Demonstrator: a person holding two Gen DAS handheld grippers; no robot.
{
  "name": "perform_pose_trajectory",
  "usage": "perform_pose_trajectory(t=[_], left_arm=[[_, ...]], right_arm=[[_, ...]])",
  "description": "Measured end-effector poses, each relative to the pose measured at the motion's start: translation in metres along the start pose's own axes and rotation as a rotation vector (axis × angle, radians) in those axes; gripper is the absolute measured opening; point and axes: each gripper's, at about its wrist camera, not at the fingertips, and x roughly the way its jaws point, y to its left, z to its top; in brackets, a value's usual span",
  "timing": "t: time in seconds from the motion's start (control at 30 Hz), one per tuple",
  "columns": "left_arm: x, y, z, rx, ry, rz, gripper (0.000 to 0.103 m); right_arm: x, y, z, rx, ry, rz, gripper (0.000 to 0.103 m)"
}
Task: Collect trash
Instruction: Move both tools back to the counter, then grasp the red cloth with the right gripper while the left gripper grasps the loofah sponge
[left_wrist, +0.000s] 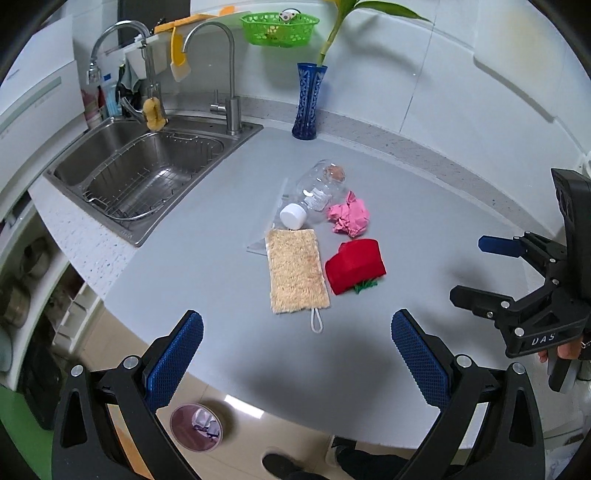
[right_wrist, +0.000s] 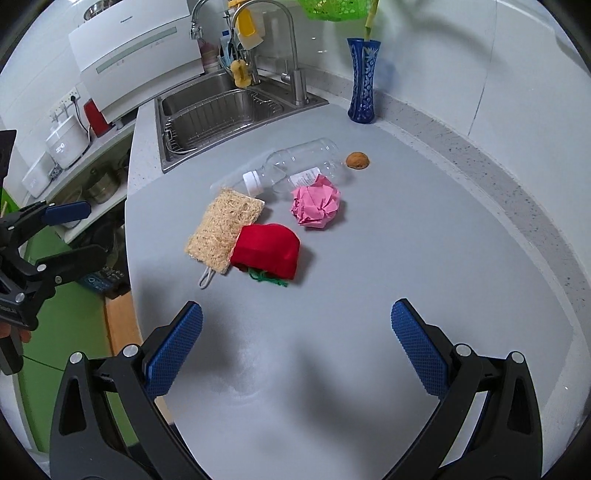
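On the grey counter lie a clear plastic bottle (left_wrist: 317, 190) (right_wrist: 299, 162) with a white cap, a crumpled pink paper ball (left_wrist: 349, 218) (right_wrist: 316, 206), a brown walnut-like shell (right_wrist: 357, 160) (left_wrist: 334, 172), a red felt piece (left_wrist: 354, 266) (right_wrist: 267, 251) with green stems and a tan loofah pad (left_wrist: 295, 269) (right_wrist: 221, 229). My left gripper (left_wrist: 297, 354) hovers open near the counter's front edge, short of the loofah. My right gripper (right_wrist: 297, 350) is open over bare counter, short of the red piece. Each gripper shows in the other's view: the left gripper (right_wrist: 79, 232) at left, the right gripper (left_wrist: 467, 269) at right.
A steel sink (left_wrist: 144, 173) (right_wrist: 221, 114) with a wire rack and two taps sits at the back left. A blue vase (left_wrist: 308, 101) (right_wrist: 364, 81) stands by the wall. A round bin (left_wrist: 197, 427) with trash in it stands on the floor below the counter edge. A person's shoes (left_wrist: 284, 463) show beside it.
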Motion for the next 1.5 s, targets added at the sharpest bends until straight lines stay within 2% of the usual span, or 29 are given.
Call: perform_pose_trajectory(t=[0.3, 0.63, 0.77, 0.83, 0.87, 1.0, 1.17, 1.37, 1.5], left_arm=[[0.027, 0.010, 0.023, 0.020, 0.028, 0.013, 0.098], [0.058, 0.042, 0.034, -0.009, 0.058, -0.010, 0.098], [0.066, 0.049, 0.034, -0.024, 0.071, -0.017, 0.098], [0.068, 0.051, 0.034, -0.027, 0.081, -0.024, 0.098], [0.069, 0.052, 0.034, -0.029, 0.082, -0.027, 0.098], [0.073, 0.049, 0.035, -0.028, 0.089, -0.042, 0.098], [0.085, 0.038, 0.035, -0.019, 0.106, -0.064, 0.098], [0.110, 0.018, 0.035, -0.017, 0.144, -0.080, 0.098], [0.126, 0.010, 0.034, -0.018, 0.160, -0.061, 0.098]], right_arm=[[0.042, 0.002, 0.019, 0.006, 0.040, 0.004, 0.100], [0.096, 0.018, 0.041, -0.014, 0.117, 0.022, 0.099], [0.112, 0.019, 0.045, -0.017, 0.148, 0.034, 0.082], [0.115, 0.020, 0.046, -0.018, 0.151, 0.047, 0.068], [0.116, 0.021, 0.047, -0.021, 0.153, 0.051, 0.054], [0.107, 0.022, 0.048, -0.024, 0.141, 0.066, 0.032], [0.078, 0.012, 0.052, 0.003, 0.102, 0.049, 0.022], [0.046, -0.003, 0.055, 0.022, 0.050, 0.025, 0.021], [0.038, -0.010, 0.054, 0.026, 0.040, 0.016, 0.021]])
